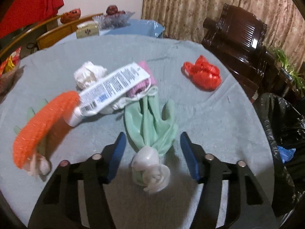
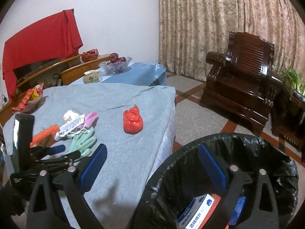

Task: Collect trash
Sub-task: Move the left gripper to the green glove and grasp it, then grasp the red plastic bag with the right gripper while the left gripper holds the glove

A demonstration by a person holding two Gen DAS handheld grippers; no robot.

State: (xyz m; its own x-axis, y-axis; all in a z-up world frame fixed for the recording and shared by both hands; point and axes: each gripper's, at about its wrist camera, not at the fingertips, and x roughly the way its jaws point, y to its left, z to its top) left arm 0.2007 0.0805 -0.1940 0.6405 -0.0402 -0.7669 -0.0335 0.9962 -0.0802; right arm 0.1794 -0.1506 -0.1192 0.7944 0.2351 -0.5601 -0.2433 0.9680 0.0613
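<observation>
My left gripper [image 1: 152,143] is open, its jaws on either side of a mint-green rubber glove [image 1: 152,126] with a white wad at its cuff, on the grey tablecloth [image 1: 209,118]. Beside it lie an orange foam net [image 1: 43,122], a white tube [image 1: 112,87], a pink mask [image 1: 139,87], crumpled white paper [image 1: 87,74] and a red plastic bag [image 1: 202,74]. My right gripper [image 2: 152,160] is open and empty, above the rim of a black-lined trash bin [image 2: 228,171] that holds a white box [image 2: 198,210]. The left gripper [image 2: 57,150] and the red bag [image 2: 133,120] also show in the right wrist view.
The bin [image 1: 282,126] stands off the table's right edge. A dark wooden armchair [image 2: 240,84] is beyond it. A tissue box [image 2: 91,77], a glass fruit bowl [image 2: 116,63] and a snack bowl [image 2: 30,99] stand at the back of the table.
</observation>
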